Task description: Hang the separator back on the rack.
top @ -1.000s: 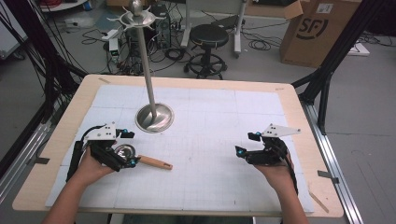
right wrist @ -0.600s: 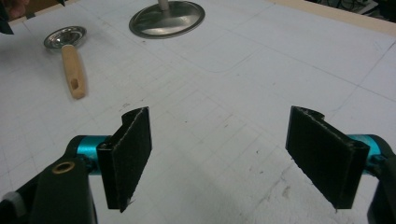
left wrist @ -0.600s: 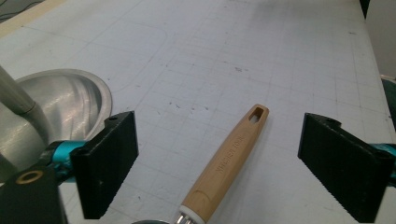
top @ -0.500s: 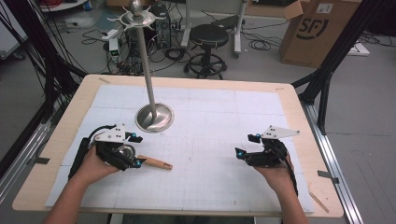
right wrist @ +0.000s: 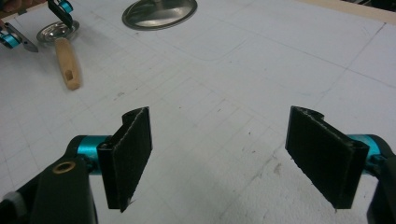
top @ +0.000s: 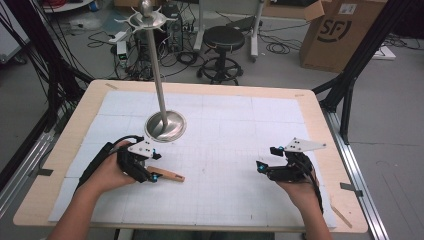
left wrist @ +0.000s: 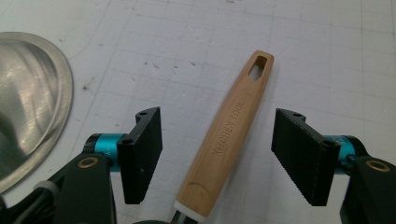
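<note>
From above, we see our left gripper [top: 150, 167] has moved right over the wooden-handled utensil [top: 169, 175], near the metal stand [top: 165, 125]. Its own view shows jaws wide, straddling the handle [left wrist: 229, 135] untouched. Our right gripper [right wrist: 229, 158] gapes wide above bare mat [right wrist: 261, 74].
</note>
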A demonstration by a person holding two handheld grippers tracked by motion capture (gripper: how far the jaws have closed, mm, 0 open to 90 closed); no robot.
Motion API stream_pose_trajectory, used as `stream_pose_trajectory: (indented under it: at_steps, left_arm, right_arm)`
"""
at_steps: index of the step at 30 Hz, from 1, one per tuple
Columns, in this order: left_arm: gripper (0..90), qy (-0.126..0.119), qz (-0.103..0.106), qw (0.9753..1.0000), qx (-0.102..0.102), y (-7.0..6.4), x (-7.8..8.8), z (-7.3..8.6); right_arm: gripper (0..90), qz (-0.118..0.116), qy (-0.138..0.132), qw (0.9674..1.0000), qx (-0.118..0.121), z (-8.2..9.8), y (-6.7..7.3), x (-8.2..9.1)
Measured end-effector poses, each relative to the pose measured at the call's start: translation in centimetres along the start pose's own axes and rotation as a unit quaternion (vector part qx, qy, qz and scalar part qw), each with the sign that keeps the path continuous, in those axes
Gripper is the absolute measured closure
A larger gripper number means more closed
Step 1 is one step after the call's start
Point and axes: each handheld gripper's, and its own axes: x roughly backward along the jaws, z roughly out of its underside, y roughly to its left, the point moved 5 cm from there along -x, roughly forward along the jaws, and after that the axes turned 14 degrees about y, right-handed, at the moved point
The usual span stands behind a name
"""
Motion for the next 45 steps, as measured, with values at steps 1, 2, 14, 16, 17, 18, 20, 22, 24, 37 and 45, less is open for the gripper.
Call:
stream_pose_trajectory:
  at_steps: [1,2,14,16,17,18,20,22,24,37,45]
  left_arm:
    - [35.3,0.003,0.003,1.0000,-0.001,0.0,-0.2,0.0]
    - [36.2,0.009,0.004,1.0000,-0.002,0.0,-0.3,0.0]
    - [43.7,0.106,-0.022,0.9940,-0.015,0.3,-1.1,0.2]
    - [45.7,0.110,-0.018,0.9935,-0.023,0.1,-1.4,0.0]
    - [46.8,0.115,-0.016,0.9929,-0.026,0.1,-1.5,-0.1]
    - [47.7,0.117,-0.017,0.9927,-0.026,0.0,-1.6,-0.1]
    - [48.7,0.120,-0.013,0.9922,-0.028,0.0,-1.8,-0.1]
    - [52.1,0.128,-0.013,0.9913,-0.029,0.0,-2.0,-0.1]
    - [54.8,0.124,-0.006,0.9920,-0.020,0.0,-2.1,-0.1]
    - [65.8,0.125,0.014,0.9921,0.000,0.2,-2.0,-0.1]
    - [67.3,0.121,0.025,0.9922,0.014,0.0,-2.0,0.0]
  right_arm:
    - [21.8,0.000,0.001,1.0000,-0.001,0.1,0.0,0.0]
    - [21.8,0.002,0.001,1.0000,0.001,0.1,0.0,0.0]
    - [22.3,0.001,0.010,0.9999,-0.002,0.6,-0.1,-0.2]
    - [22.3,0.003,0.013,0.9999,0.000,0.6,-0.2,-0.3]
    - [22.4,0.003,0.014,0.9999,-0.001,0.6,-0.1,-0.3]
    - [22.5,0.003,0.013,0.9999,0.000,0.6,-0.1,-0.3]
    - [22.5,0.002,0.011,0.9999,-0.002,0.6,-0.1,-0.2]
    - [22.5,0.002,0.012,0.9999,-0.002,0.6,-0.1,-0.3]
    - [22.5,0.003,0.016,0.9999,-0.002,0.6,-0.1,-0.4]
    - [22.8,0.000,0.016,0.9999,-0.003,0.7,0.0,-0.4]
    - [22.9,0.004,0.012,0.9999,0.001,0.6,-0.1,-0.3]
